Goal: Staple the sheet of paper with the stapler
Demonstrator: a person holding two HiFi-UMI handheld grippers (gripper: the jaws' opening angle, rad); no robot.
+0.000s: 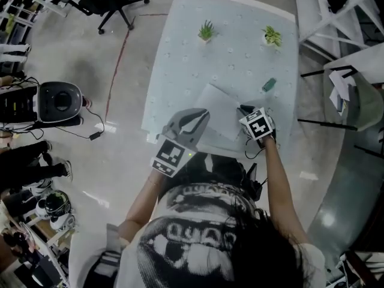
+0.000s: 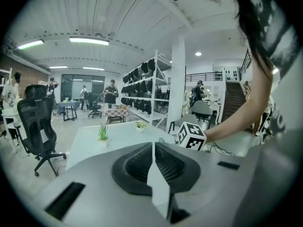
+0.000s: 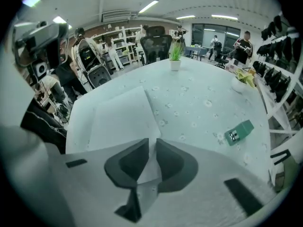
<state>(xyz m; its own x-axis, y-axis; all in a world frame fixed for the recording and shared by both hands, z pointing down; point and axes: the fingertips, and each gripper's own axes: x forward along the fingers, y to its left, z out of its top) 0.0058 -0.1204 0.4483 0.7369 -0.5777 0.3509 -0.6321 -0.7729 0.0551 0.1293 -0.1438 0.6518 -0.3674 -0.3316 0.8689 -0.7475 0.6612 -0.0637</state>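
The pale worktop (image 1: 174, 77) bears a potted plant (image 1: 206, 31) and a second plant (image 1: 272, 36) far, a small green box (image 1: 269, 84) right, a sheet of paper (image 1: 219, 110) near.

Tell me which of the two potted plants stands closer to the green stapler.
The pale, broad-leaved plant at the head view's right, with the stapler directly below it; the spiky darker plant stands further left.

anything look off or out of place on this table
Nothing looks spilled or damaged. The sheet of paper lies askew to the table's edges, with its near edge pinched in the left gripper. The green stapler lies apart from the sheet, to its right.
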